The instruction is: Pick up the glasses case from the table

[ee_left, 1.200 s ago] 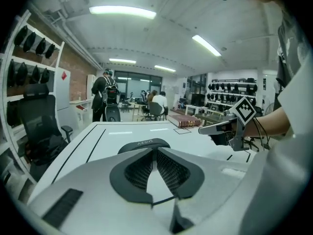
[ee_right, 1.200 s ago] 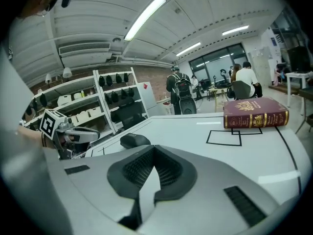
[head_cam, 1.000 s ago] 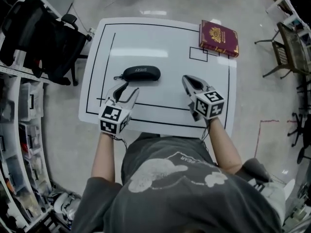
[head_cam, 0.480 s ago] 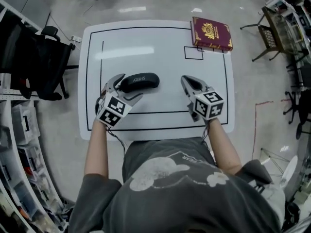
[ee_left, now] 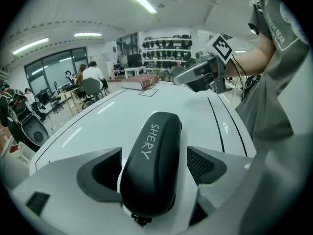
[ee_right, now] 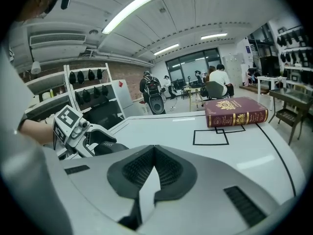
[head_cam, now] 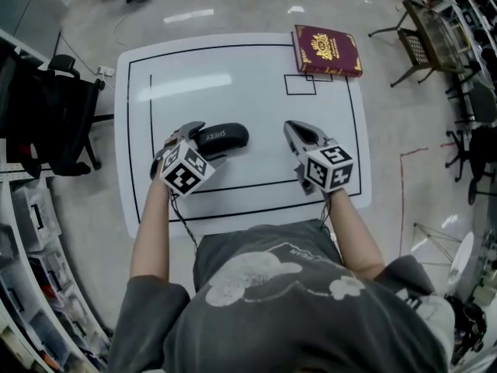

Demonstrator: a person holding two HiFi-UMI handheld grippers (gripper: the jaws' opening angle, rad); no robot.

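The glasses case [head_cam: 221,137] is laid on the table [head_cam: 233,76], well apart from the red book [head_cam: 326,50]. It is seen between the jaws of the left gripper [head_cam: 200,143], which have just been opened wide. The jaws of the right gripper [head_cam: 291,128] are pressed together, and nothing is held.

- We logged a lab or workshop hall: a white table [head_cam: 241,64] marked out in black lines, standing on a polished grey floor [head_cam: 404,107].
- We noted wall shelves [ee_left: 166,45] stocked with dark gear, and racks of plastic bins [head_cam: 29,216].
- We listed ceiling strip lights [ee_right: 128,10], rolling chairs [head_cam: 46,115] and people [ee_left: 92,75] seated at desks.
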